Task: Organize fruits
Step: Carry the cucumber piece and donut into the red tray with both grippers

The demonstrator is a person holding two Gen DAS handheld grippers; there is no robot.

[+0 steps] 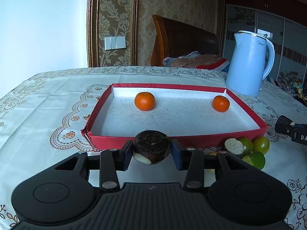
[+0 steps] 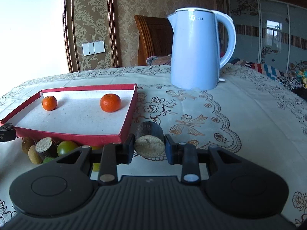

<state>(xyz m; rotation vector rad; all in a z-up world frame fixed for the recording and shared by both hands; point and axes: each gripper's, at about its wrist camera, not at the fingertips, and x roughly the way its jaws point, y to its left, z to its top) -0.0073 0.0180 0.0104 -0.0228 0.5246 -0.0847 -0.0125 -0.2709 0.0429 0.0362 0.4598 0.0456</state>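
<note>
Already both grippers carry a load, so the coming move turns on how each load lies from the red tray. The left gripper (image 1: 152, 151) is clamped on a dark round water chestnut (image 1: 152, 146), its pads pressing the fruit's two sides, with the flat top facing up and forward. Straight ahead, just beyond the fingertips, runs the near wall of the red tray (image 1: 119, 140), so this fruit appears to need only a lift over that low wall and a short push forward. The right gripper (image 2: 149, 146) is closed on a short dark-skinned cane piece (image 2: 149, 140), whose long axis points away from the camera, its pale cut end facing back. From this gripper the tray (image 2: 126, 128) lies ahead and to the left, its near right corner just beside the left finger, so the left hand seems the better placed. Inside the tray two oranges (image 1: 144, 101) (image 1: 221, 103) sit near the far wall, well apart. Between the grippers, against the tray's near wall, wait another cane piece (image 2: 43, 144), green citrus (image 1: 261, 144) and small brown fruits (image 2: 35, 154).
</note>
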